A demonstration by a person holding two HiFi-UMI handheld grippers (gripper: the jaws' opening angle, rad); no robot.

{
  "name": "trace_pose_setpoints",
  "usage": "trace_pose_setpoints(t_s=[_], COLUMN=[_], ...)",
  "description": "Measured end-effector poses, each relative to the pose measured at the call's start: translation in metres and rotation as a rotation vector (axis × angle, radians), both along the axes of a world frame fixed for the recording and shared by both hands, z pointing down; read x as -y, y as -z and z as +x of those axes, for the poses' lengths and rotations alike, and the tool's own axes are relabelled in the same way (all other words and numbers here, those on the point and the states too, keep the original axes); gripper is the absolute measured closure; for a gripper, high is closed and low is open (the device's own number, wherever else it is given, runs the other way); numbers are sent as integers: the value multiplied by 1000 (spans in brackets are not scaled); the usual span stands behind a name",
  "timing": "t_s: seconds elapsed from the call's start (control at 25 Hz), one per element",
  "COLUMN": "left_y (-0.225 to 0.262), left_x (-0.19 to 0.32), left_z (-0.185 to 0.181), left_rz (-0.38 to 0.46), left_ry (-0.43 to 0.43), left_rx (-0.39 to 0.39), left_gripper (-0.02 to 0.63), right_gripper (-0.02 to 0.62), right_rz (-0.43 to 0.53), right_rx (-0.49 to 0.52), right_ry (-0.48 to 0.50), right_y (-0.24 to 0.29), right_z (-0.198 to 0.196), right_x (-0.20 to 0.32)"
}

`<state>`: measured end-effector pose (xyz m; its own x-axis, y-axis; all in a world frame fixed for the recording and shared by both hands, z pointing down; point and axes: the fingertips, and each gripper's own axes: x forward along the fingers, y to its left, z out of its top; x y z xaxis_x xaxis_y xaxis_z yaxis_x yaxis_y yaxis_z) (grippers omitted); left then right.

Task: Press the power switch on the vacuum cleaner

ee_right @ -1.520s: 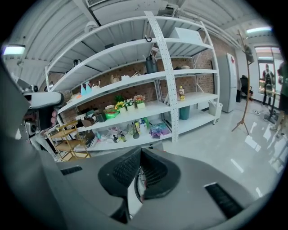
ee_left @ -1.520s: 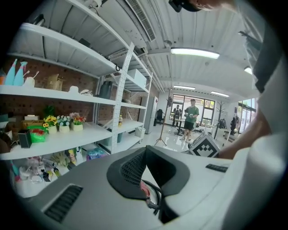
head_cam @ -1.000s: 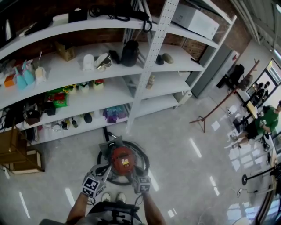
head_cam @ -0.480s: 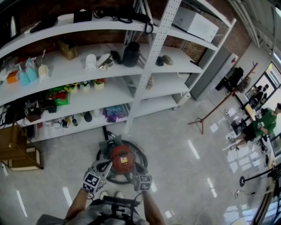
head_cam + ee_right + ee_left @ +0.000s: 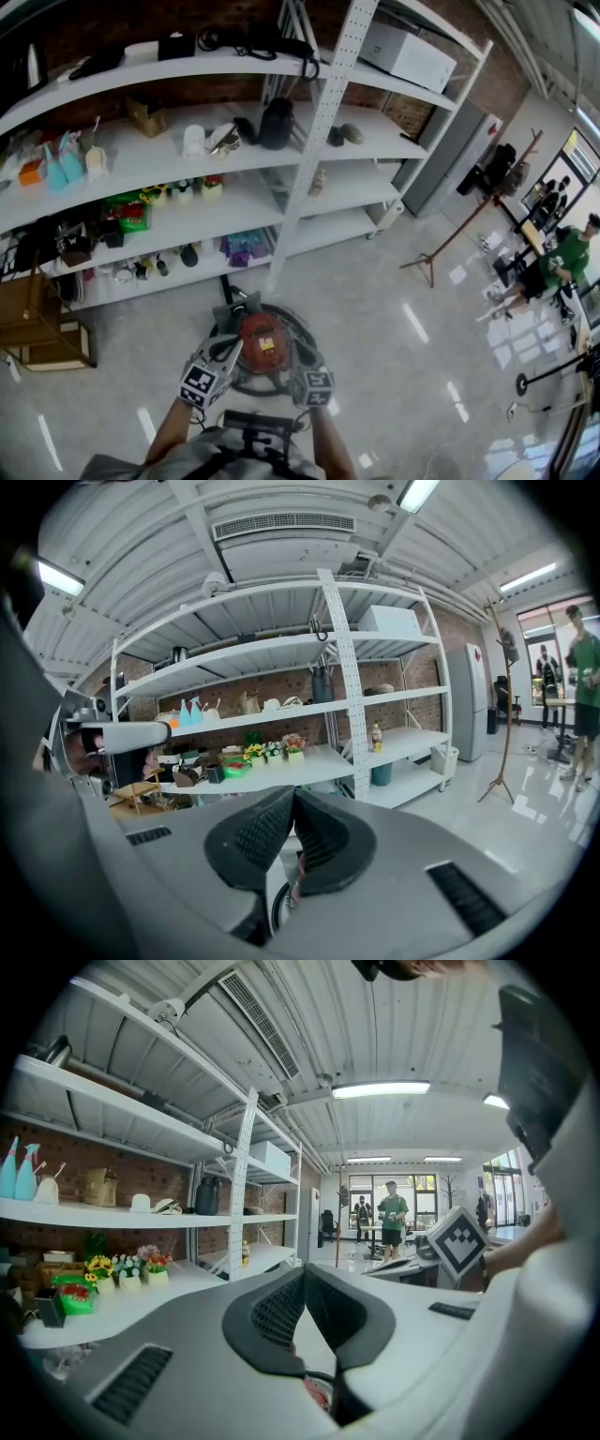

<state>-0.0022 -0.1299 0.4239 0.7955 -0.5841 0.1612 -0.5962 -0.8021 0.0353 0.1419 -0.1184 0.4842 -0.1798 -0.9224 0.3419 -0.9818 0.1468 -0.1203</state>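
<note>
1. At far left stands the shelving unit point(image 5: 112, 150), crowded with bottles and small pots. It is well apart from the work, so I judge it no hazard unless I swing wide.
2. The left tongs point(image 5: 302, 1273) have their tips together with nothing between them. Their camera looks level at the shelves, with only a sliver of red below the pads. If I push down from this attitude I am working almost blind, and the tip could land off target.
3. The vacuum cleaner point(image 5: 261, 341) sits on the floor point(image 5: 375, 309) straight ahead of my feet. It is a red canister ringed by its black hose point(image 5: 302, 330), and it lies between the two tongs in the head view. I cannot make out the power switch from any view, and that is my main worry. A press on the wrong patch of the shell does nothing. The rounded top could also let a closed tip skid sideways.
4. The floor is glossy. I judge that an off-centre shove might scoot the canister away rather than work the switch, so the press should go straight down.
5. The right tongs point(image 5: 293, 797) are also closed tip to tip and empty, aimed level at the shelves. From above they sit just beside the canister's near right edge, over the hose. I cannot tell whether they touch it. Lowering them carelessly could catch the hose and tug the machine.
</note>
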Motion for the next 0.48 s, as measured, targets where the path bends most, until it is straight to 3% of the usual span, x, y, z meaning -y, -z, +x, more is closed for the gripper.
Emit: trace_pose_setpoints(t_s=[0.48], left_y=[22], left_x=[-3], left_z=[5], left_rz=[70], left_ry=[3], left_rx=[7], left_gripper=[598], right_gripper=[583], right_rz=[82], right_rx=[-38], right_ry=[-2], right_y=[56], right_z=[7], right_x=[-22])
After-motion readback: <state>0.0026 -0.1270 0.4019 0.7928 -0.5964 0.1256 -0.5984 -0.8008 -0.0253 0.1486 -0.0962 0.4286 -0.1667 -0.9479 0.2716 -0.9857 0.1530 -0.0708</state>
